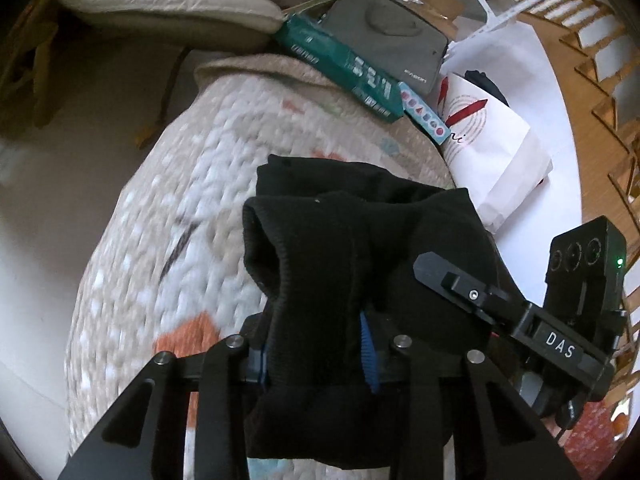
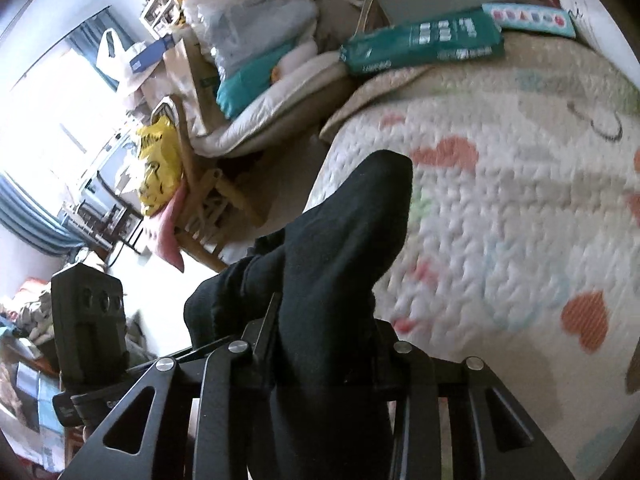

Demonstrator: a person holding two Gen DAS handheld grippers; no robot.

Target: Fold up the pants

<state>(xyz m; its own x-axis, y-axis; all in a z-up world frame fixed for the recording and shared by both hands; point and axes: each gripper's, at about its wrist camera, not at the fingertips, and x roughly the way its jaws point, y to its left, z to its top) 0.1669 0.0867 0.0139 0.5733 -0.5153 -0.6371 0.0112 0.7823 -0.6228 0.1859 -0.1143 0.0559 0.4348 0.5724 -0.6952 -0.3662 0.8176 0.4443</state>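
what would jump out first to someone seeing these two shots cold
The black pants fill the centre of both views, bunched and clamped in the left gripper and the right gripper. Beneath lies a pale quilt with orange hearts, a teal package at its far edge.

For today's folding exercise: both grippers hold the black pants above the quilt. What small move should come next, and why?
Probably lower both together onto the quilt. The left gripper and right gripper each clamp the bunched pants, which hang in the air, so nothing lies flat enough to fold.
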